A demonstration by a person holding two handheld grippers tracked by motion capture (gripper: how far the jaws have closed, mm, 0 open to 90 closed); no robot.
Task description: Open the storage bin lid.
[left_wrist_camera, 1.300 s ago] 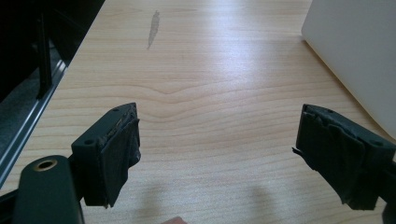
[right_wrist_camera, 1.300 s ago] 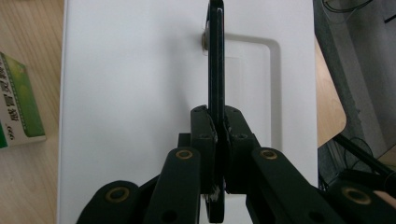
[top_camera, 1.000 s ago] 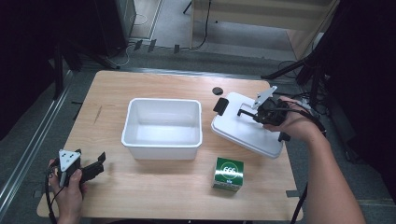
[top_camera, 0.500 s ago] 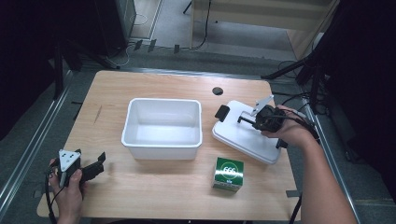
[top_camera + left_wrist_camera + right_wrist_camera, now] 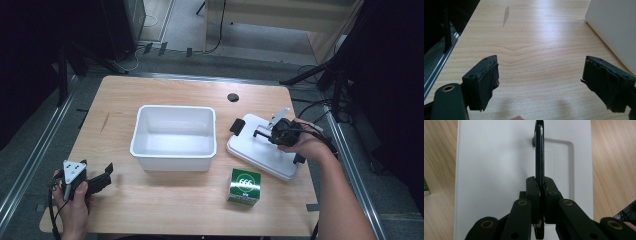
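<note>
On the table (image 5: 165,210), seen from the high view, the white lid (image 5: 265,150) lay flat at about three o'clock from the white bin (image 5: 174,136), just beside it but apart. My right gripper (image 5: 257,133) rested over the lid's middle, pinching the black handle (image 5: 270,132) that stood on top. The green box (image 5: 244,186) sat near the lid's edge at about seven o'clock from it. My left gripper (image 5: 102,176) waited at the table's eight o'clock corner, well apart from everything.

In the left gripper view, my left gripper (image 5: 549,85) had its jaws spread wide with nothing between them but bare wood; the bin's wall (image 5: 614,27) showed at two o'clock.

In the right gripper view, my right gripper (image 5: 540,192) was clamped nearly closed on the thin black handle (image 5: 539,152), which ran upright toward twelve o'clock across the lid (image 5: 494,170). The grip seemed to be near one end of the handle, though the foreshortening made that hard to judge.

I reckoned the risk lay there: an off-centre hold could let the lid tip or swing when lifted, slide out of the pads, or knock the green box or the bin's rim.
</note>
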